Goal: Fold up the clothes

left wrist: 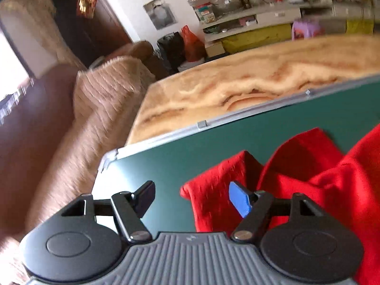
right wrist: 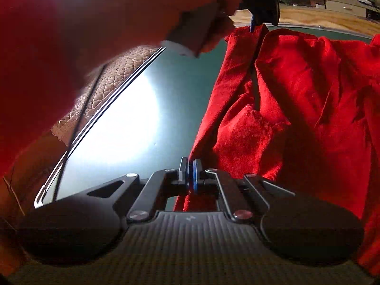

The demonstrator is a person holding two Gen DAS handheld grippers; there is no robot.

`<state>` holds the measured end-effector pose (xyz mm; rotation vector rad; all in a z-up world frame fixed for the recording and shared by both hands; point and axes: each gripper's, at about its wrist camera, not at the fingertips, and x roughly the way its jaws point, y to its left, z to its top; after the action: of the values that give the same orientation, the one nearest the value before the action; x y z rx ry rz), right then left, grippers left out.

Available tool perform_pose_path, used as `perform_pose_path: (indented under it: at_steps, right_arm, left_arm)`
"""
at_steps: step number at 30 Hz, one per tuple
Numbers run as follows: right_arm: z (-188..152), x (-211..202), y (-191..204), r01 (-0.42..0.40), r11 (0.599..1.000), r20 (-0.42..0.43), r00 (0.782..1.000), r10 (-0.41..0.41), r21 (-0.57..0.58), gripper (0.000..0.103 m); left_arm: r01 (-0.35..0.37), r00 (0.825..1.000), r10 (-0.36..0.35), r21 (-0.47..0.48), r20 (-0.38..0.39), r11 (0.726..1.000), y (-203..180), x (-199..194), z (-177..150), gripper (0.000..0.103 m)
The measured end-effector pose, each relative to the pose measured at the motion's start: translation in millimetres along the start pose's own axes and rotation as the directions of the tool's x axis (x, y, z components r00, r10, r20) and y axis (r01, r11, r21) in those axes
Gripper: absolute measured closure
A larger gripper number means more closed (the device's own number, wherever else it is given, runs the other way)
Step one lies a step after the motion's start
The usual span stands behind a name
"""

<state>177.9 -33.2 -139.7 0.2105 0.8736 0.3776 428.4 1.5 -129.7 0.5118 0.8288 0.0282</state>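
A red garment (left wrist: 313, 173) lies crumpled on a dark green board (left wrist: 190, 156). My left gripper (left wrist: 191, 198) is open just above the board; one corner of the red cloth lies between its fingers, next to the blue pad (left wrist: 238, 198). In the right wrist view the red garment (right wrist: 296, 109) fills the right half. My right gripper (right wrist: 190, 173) is shut on the garment's near edge, low over the green board (right wrist: 166, 90). The other gripper (right wrist: 258, 2), held by a hand in a red sleeve (right wrist: 59, 35), sits at the cloth's far corner.
The green board has a metal rim (left wrist: 201, 124) and rests on a marbled tan surface (left wrist: 237, 80). A fuzzy pink sofa (left wrist: 95, 109) stands to the left. Shelves with clutter (left wrist: 261, 16) and bags (left wrist: 190, 42) line the far wall. Glare covers part of the board (right wrist: 123, 123).
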Motion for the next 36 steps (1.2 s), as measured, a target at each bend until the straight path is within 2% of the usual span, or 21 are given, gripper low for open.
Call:
perform_pose_path:
  at_steps: [1, 3, 5, 7, 8, 9, 11, 13, 15, 16, 19, 22, 26, 28, 31, 33, 35, 36]
  right_arm:
    - [-1, 0, 0, -0.003, 1.000, 0.000, 1.000, 0.003, 0.005, 0.097]
    - [-1, -2, 0, -0.009, 1.000, 0.000, 1.000, 0.009, 0.014, 0.097]
    - [-2, -5, -3, -0.017, 1.000, -0.002, 1.000, 0.018, 0.025, 0.097]
    - [-4, -7, -3, -0.024, 0.999, -0.003, 1.000, 0.024, 0.036, 0.097]
    - [-6, -5, -2, -0.026, 0.999, -0.003, 1.000, 0.026, 0.038, 0.097]
    - [-7, -5, -2, -0.028, 0.999, -0.003, 1.000, 0.028, 0.042, 0.097]
    - [-6, -1, -1, -0.029, 0.998, -0.001, 1.000, 0.029, 0.049, 0.097]
    - [-5, 3, 0, -0.028, 0.998, 0.002, 1.000, 0.028, 0.052, 0.097]
    - [-6, -1, 2, -0.025, 0.999, 0.010, 1.000, 0.024, 0.042, 0.097]
    - [-6, -2, 4, -0.023, 0.999, 0.015, 1.000, 0.023, 0.037, 0.097]
    - [-2, -2, 4, -0.016, 1.000, 0.029, 0.999, 0.016, 0.008, 0.097]
    - [-8, -11, 16, -0.002, 0.999, 0.035, 0.999, 0.003, -0.041, 0.097]
    - [-16, -15, 29, 0.002, 0.995, 0.023, 1.000, 0.000, -0.095, 0.096]
    - [-19, -15, 35, 0.000, 0.992, 0.020, 1.000, 0.002, -0.125, 0.096]
    - [-23, -18, 43, -0.008, 0.988, 0.005, 1.000, 0.009, -0.153, 0.096]
    - [-25, -17, 46, -0.024, 0.987, -0.013, 1.000, 0.023, -0.158, 0.095]
    - [-27, -17, 48, -0.049, 0.985, -0.028, 0.999, 0.045, -0.166, 0.095]
    - [-29, -17, 49, -0.062, 0.983, -0.035, 0.998, 0.057, -0.171, 0.093]
  left_arm:
    - [-0.018, 1.000, 0.018, 0.025, -0.001, 1.000, -8, 5, 3, 0.034]
    - [-0.028, 1.000, 0.028, 0.056, -0.004, 0.998, -17, 11, 6, 0.050]
    - [-0.007, 1.000, 0.008, 0.065, -0.016, 0.998, -21, 16, 8, 0.080]
    - [0.016, 0.999, -0.014, 0.070, -0.029, 0.997, -22, 21, 6, 0.086]
    - [0.026, 0.999, -0.023, 0.073, -0.029, 0.997, -21, 21, 5, 0.094]
    - [0.038, 0.999, -0.037, 0.060, -0.026, 0.997, -18, 21, 3, 0.097]
    - [0.077, 0.997, -0.077, -0.017, -0.009, 0.997, -1, 18, -3, 0.099]
    - [0.135, 0.991, -0.132, -0.148, 0.027, 0.980, 30, 8, -11, 0.100]
    - [0.193, 0.981, -0.180, -0.282, 0.073, 0.940, 63, -2, -22, 0.100]
    - [0.219, 0.976, -0.196, -0.349, 0.099, 0.911, 81, -8, -31, 0.100]
    - [0.280, 0.960, -0.226, -0.547, 0.166, 0.789, 139, -14, -66, 0.100]
    - [0.280, 0.959, -0.226, -0.693, 0.171, 0.665, 189, -6, -120, 0.100]
    - [0.252, 0.958, -0.258, -0.800, 0.126, 0.545, 230, 12, -188, 0.100]
    - [0.241, 0.956, -0.273, -0.824, 0.109, 0.513, 243, 17, -213, 0.099]
    - [0.228, 0.956, -0.276, -0.847, 0.100, 0.481, 255, 18, -237, 0.093]
    - [0.213, 0.959, -0.267, -0.862, 0.094, 0.460, 262, 17, -248, 0.086]
    - [0.205, 0.962, -0.254, -0.876, 0.098, 0.437, 267, 14, -256, 0.068]
    - [0.206, 0.962, -0.251, -0.881, 0.104, 0.425, 269, 13, -259, 0.067]
